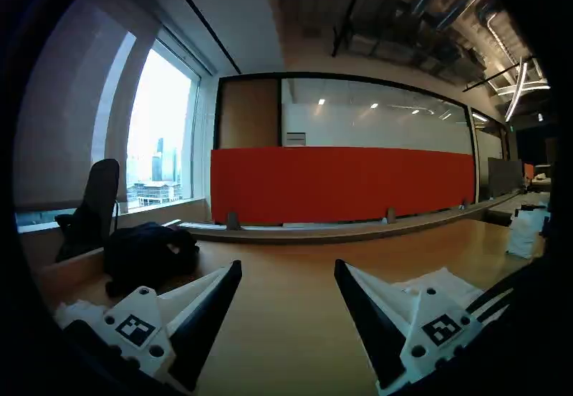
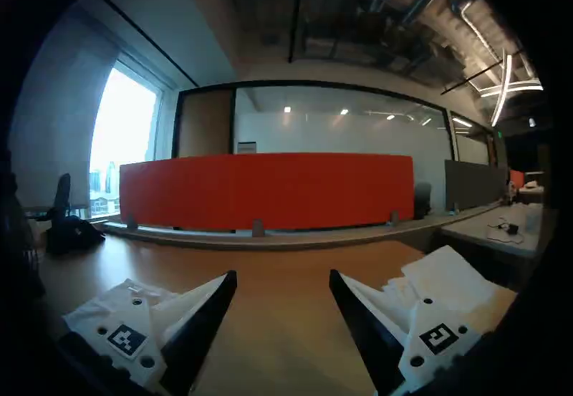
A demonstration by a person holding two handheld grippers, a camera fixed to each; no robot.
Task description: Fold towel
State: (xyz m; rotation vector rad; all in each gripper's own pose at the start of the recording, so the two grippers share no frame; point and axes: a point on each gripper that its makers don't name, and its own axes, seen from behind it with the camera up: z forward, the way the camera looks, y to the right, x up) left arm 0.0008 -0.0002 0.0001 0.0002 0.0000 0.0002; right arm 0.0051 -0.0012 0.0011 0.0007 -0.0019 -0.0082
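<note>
White towel (image 2: 451, 271) lies on wooden desk (image 2: 279, 324), near right, partly behind finger. Right gripper (image 2: 281, 273) released, nothing between jaws. Left gripper (image 1: 286, 263) also released, empty. Dark bag (image 1: 147, 253) far left. Red partition (image 1: 344, 181) at far edge.

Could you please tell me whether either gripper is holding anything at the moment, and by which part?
Nothing is held: the left gripper and the right gripper are both open, with just bare table in each gap.

Wooden table (image 1: 286, 310): white towels (image 2: 451, 274), dark bundle (image 1: 147, 253).
</note>
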